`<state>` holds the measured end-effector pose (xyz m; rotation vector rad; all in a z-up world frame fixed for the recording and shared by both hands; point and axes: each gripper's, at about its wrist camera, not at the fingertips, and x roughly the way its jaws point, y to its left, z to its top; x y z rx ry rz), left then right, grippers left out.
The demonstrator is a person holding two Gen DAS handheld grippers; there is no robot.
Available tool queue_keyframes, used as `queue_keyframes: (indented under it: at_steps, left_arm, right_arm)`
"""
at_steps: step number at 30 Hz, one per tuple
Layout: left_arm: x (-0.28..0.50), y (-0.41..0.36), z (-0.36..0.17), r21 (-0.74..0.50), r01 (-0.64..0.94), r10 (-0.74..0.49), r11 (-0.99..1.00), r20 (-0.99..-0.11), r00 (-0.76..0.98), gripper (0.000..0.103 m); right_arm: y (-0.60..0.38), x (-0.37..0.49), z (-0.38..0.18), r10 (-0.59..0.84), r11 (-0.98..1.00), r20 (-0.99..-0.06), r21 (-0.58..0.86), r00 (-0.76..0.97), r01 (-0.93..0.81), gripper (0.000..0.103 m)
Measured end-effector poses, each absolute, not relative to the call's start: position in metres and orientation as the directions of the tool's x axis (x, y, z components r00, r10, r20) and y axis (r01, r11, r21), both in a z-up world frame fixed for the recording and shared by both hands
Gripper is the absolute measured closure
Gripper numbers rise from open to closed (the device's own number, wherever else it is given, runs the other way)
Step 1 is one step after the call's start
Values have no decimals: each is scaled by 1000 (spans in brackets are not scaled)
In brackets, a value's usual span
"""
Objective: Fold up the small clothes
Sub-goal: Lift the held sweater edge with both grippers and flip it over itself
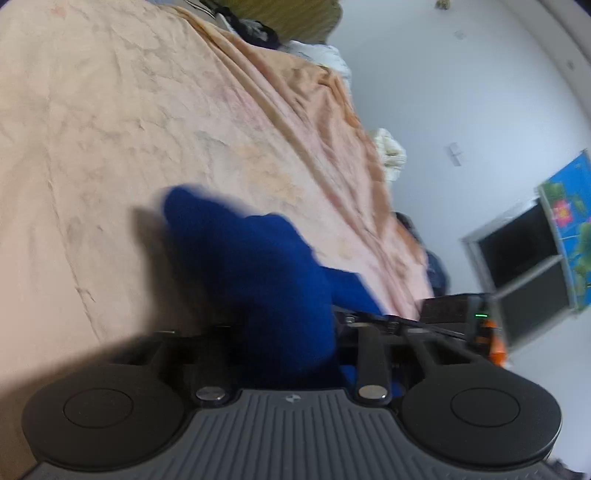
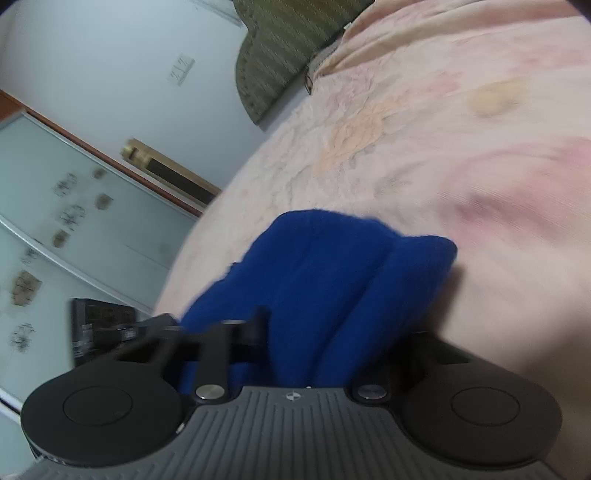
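Gripping the blue garment [image 1: 258, 266] in both my left gripper [image 1: 291, 343] and right gripper [image 2: 306, 347], jaws closed on its near edge; the cloth extends forward from both onto the bed [image 1: 110, 110], equally near each

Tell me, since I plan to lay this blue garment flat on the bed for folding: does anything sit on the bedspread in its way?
Nothing visible does. The blue garment bunches right in front of each claw, and the pink bedspread beyond it looks bare. The only clutter is a dark clothes heap at the bed's far edge.
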<state>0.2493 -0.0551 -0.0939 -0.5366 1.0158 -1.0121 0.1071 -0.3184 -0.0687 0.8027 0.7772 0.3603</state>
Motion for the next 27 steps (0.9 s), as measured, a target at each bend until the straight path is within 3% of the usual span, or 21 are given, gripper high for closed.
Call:
queue_keyframes:
  at_steps: [5,11,19,23,25,27]
  left_arm:
    - [205,-38,-48,-650,602,-885,464,-366,287,78]
    - [129,10,30,-579,709,-913,403,-199,357,78]
    - [68,56,121,-497,796,-934,345,-102,342,79]
    - [97,42,122,-439,792,-903,423,-141,405,78]
    - [124,17,100,-316,788,-849,528,-209,485,76]
    - [170,-10,58,-300,719,-775,627,-336,536,73]
  right_arm:
    - [-296,102,-35,468,771,-504,634,726,-56,83]
    - [-275,41,61,476,794,-342,563,810,-230,83]
    - [-240,-40,165,607,727,-155,506,780,-465,83]
    - [-245,-35,180,643,686,-120,530,757,-499,83]
    - [-251,-15,172,628,699,-150,539,763,-470,82]
    - [-260,18,150,552,768,-211,504,807,-394,80]
